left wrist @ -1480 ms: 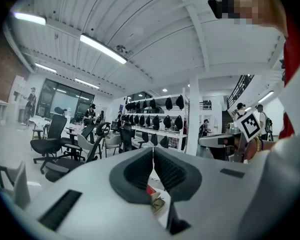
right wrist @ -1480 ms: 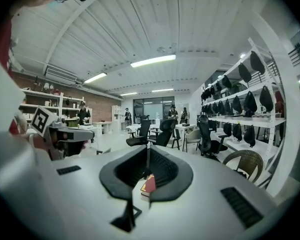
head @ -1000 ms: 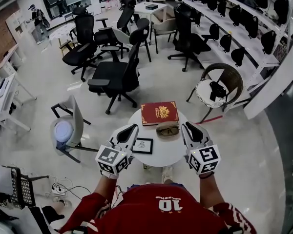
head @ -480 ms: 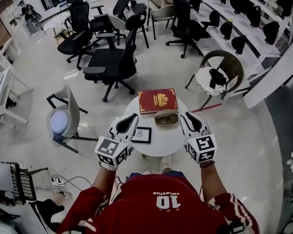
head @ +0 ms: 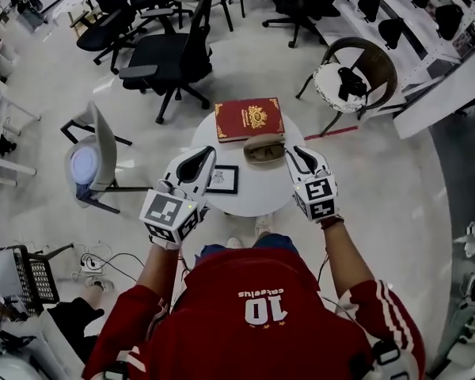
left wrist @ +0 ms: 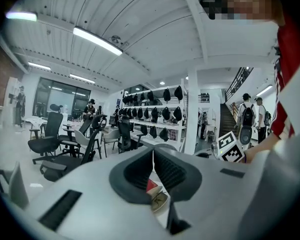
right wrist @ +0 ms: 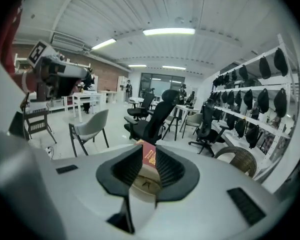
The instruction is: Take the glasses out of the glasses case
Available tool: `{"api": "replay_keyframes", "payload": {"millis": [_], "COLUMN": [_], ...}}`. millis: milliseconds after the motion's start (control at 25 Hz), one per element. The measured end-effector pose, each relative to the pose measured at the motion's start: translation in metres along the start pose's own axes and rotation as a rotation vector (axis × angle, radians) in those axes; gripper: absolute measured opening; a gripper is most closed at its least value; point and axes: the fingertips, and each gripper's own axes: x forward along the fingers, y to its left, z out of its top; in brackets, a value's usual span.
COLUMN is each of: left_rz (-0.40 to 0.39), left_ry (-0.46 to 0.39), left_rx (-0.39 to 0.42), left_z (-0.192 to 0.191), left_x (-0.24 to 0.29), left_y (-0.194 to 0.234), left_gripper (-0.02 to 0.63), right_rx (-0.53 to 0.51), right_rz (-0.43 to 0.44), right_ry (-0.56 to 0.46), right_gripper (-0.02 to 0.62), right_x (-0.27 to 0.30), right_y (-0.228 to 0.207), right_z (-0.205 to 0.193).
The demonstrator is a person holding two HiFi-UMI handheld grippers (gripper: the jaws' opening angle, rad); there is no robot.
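Observation:
On the round white table [head: 249,192] a tan glasses case [head: 265,149] lies closed, just in front of a red book [head: 249,119]. My left gripper [head: 199,161] hovers over the table's near left part, left of the case, its jaws closed tip to tip and holding nothing. My right gripper [head: 299,158] hovers at the case's right end with a narrow gap between its jaws. In the right gripper view the case [right wrist: 146,183] and the book [right wrist: 149,159] show through that gap. In the left gripper view the case [left wrist: 158,200] lies below the jaws. No glasses are visible.
A small black-framed picture [head: 222,179] lies on the table by the left gripper. A grey chair [head: 91,165] stands left of the table, black office chairs [head: 166,62] behind it, and a wicker chair [head: 355,77] to the back right. A red line marks the floor.
The person has stepped closer to the table. Both grippers have moved forward over its near edge, the right one nearing the case. The case has not moved.

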Motion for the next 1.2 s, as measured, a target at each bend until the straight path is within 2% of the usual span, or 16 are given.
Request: {"api": "replay_keyframes", "payload": {"millis": [240,480,760,1200], "left_rz": [0.019,0.042,0.068,0.177], "left_ry": [0.028,0.033,0.052,0.081], "left_rx": [-0.024,-0.018,-0.04,-0.064], "left_z": [-0.01,-0.018,-0.032,-0.045], "left_x": [0.006,0.02,0.04,0.053], "left_y": [0.005,0.007,0.014,0.044], "left_gripper": [0.014,0.014,0.014,0.014], "right_rx": [-0.088,-0.143,-0.197,-0.357], "right_rz": [0.027,0.09,0.115,0.221], "right_ry": [0.122,0.174,0.203,0.346], "right_gripper": [0.083,0.083,0.083,0.083], "right_x": [0.032,0.064,0.106,0.163], "right_y": [0.004,0.01,0.005,-0.004], "right_z": [-0.052,-0.084,-0.109,-0.164]}}
